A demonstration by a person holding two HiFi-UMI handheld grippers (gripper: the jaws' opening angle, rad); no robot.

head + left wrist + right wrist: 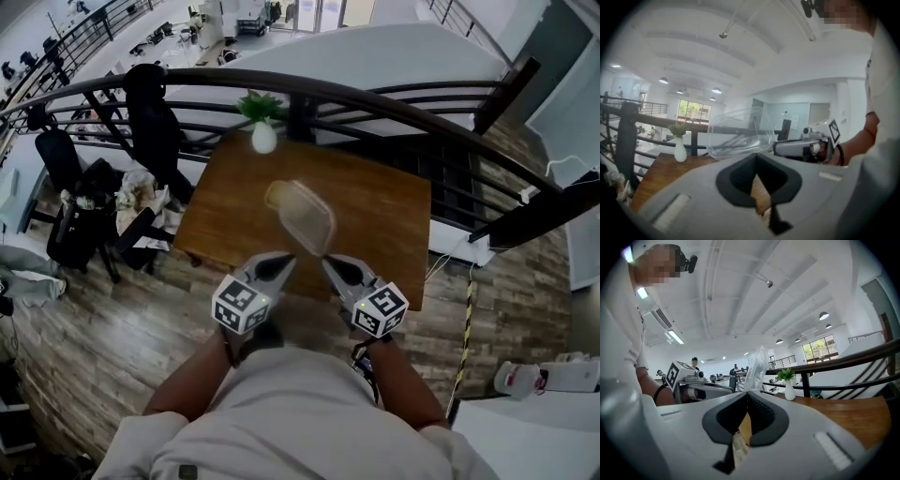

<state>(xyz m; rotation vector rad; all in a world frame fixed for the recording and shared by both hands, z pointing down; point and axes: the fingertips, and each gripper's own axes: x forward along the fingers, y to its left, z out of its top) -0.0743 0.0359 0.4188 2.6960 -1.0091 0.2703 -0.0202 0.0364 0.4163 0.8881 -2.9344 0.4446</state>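
Between the shut jaws of the right gripper (747,394) sits the rim of a clear plastic container (757,365), held above the wooden table (375,202). At its 9 o'clock, the left gripper (756,155) is closed and empty. A white vase (264,139) stands at 11 o'clock.

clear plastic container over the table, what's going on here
A person holds a gripper in each hand above the brown wooden table. The right gripper has its jaws shut on the edge of a clear plastic container, in the air over it. The left gripper is beside it, jaws together and empty.
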